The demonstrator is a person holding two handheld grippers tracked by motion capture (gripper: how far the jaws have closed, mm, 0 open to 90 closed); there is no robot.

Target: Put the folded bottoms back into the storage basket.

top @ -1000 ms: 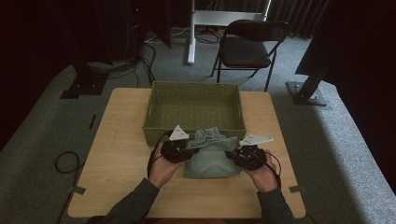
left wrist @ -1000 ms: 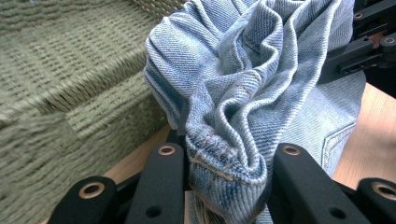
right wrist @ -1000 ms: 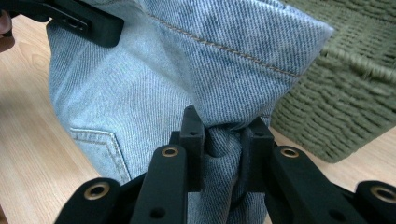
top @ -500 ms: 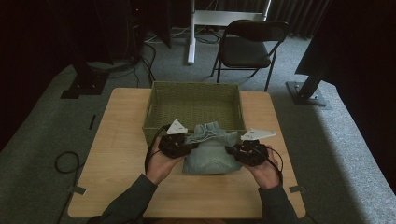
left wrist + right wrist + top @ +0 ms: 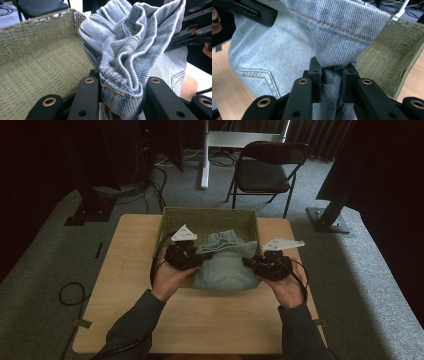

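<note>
Folded jeans [image 5: 226,265] held over near edge of green basket [image 5: 172,222], bunched denim clamped in left gripper [image 5: 200,259] on left side, right gripper [image 5: 248,262] pinching right side. Wooden table [image 5: 125,270] beneath.

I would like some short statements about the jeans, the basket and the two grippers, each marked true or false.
1. Both grippers clamp the folded jeans. True: the left gripper and the right gripper each pinch bunched denim.
2. The basket is full of clothes. False: its woven inside is bare.
3. A back pocket shows on the jeans. True.
4. The basket is made of red plastic. False: it is olive-green weave.
5. A folding chair stands beyond the table. True.
</note>
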